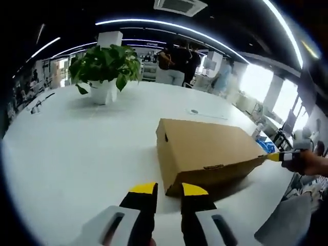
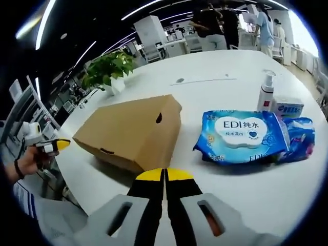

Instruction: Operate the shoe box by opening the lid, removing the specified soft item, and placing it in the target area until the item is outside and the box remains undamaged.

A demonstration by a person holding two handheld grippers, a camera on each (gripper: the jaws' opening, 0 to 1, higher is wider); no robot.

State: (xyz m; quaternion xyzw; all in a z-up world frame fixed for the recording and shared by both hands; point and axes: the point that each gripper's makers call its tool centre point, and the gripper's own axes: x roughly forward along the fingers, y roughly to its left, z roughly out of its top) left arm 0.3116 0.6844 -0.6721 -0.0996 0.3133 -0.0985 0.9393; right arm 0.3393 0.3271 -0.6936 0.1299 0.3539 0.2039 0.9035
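A closed brown cardboard shoe box (image 1: 205, 151) lies on the white table (image 1: 77, 154), its lid down. My left gripper (image 1: 168, 189) is open just short of the box's near corner, with nothing between its yellow-tipped jaws. At the box's far right corner a hand holds my right gripper (image 1: 275, 157). In the right gripper view the box (image 2: 128, 134) lies ahead and to the left, and my right gripper (image 2: 165, 175) is shut and empty in front of it. The left gripper (image 2: 59, 145) shows beyond the box's left end, held by a hand.
A blue wet-wipes pack (image 2: 246, 136), a white pump bottle (image 2: 265, 92) and a small tissue pack (image 2: 289, 108) lie right of the box. A potted plant (image 1: 105, 66) stands far back on the table. People (image 1: 177, 61) stand beyond the table's edge.
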